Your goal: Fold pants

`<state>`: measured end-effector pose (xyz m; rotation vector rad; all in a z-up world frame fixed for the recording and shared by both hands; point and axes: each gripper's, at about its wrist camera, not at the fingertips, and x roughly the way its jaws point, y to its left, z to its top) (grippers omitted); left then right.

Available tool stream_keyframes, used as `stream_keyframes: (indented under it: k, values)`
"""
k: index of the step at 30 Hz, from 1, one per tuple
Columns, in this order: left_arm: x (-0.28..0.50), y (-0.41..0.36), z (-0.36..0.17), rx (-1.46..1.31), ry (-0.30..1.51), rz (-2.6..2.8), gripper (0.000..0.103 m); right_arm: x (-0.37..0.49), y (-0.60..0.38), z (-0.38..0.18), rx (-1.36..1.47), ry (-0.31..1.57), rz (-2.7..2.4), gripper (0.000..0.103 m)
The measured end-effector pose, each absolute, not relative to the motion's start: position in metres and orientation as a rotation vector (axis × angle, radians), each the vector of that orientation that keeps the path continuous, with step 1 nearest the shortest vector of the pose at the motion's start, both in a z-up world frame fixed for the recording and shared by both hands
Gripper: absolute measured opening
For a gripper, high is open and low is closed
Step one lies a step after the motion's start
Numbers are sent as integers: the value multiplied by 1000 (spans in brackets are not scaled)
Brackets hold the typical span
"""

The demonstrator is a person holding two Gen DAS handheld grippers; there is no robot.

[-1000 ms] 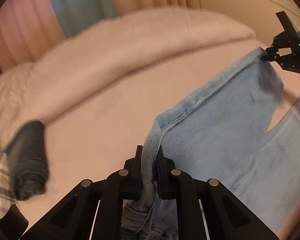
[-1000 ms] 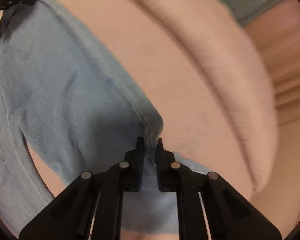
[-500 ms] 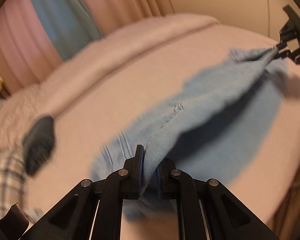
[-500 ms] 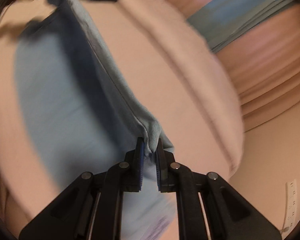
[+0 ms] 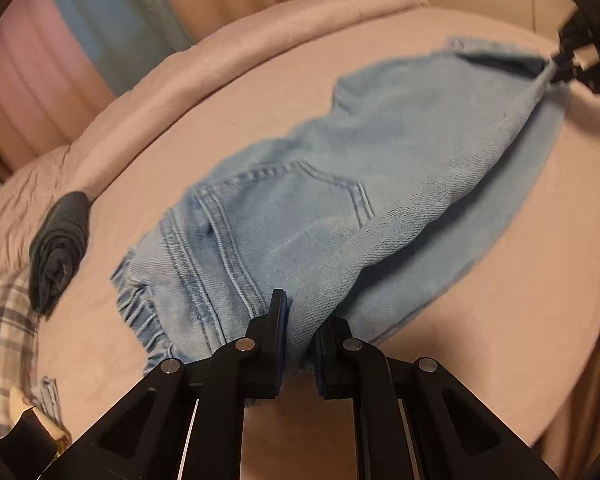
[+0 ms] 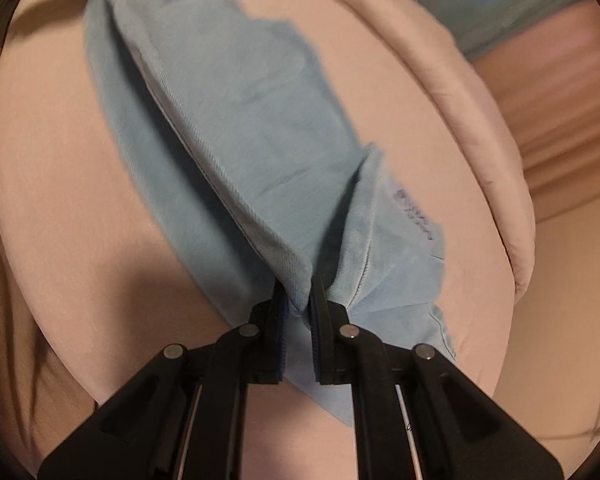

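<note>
Light blue jeans (image 5: 340,208) lie folded lengthwise on the pink bed, back pocket up, waistband near my left gripper. My left gripper (image 5: 302,320) is shut on the jeans' fabric at the waist end. My right gripper (image 6: 298,300) is shut on the leg end of the jeans (image 6: 228,120); it also shows in the left wrist view (image 5: 572,68) at the far right. The fold edge between the two grippers is raised off the bed.
A rolled dark garment (image 5: 58,248) lies on the bed at the left, beside a plaid cloth (image 5: 4,344). A pink duvet roll (image 5: 228,52) runs along the far side. Curtains (image 5: 100,28) hang behind. The bed edge (image 5: 580,320) is at the right.
Both grippers have carried the jeans down and over. The jeans hung spread a second ago; now they lie doubled lengthwise on the bed with the back pocket showing.
</note>
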<state>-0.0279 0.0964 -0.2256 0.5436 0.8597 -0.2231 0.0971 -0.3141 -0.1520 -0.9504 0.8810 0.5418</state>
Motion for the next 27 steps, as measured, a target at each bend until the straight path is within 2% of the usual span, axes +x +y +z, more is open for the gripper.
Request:
stream_keyframes:
  k: [2,3,6,7,8,10,12,18,24,27]
  values:
    - [-36,92,-229,575,843,-217,11,102,-312,-168,-936,912,537,10]
    - [-37,92,-226,574,845,-219,11,108,-311,-183,-956,946,544,13]
    - [-40,99,-214,525,887,-234,17,98,-311,-190,-1005,888,527,15]
    - [-42,102,-210,510,903,-235,32,102,-313,-186,-983,900,526,18]
    - [-45,106,-205,492,914,-234,60,110,-315,-179,-932,931,541,20]
    - [-56,112,-192,444,900,-241,85,117,-322,-163,-819,985,588,36]
    - [-65,117,-178,389,857,-247,85,124,-333,-144,-696,1000,620,44]
    - [-44,106,-157,186,792,-282,85,167,-345,-106,-353,948,550,47]
    - [7,58,-179,154,832,-275,85,220,-301,-149,-413,1018,340,48]
    - [32,53,-191,106,899,-235,85,237,-281,-186,-570,1059,231,44]
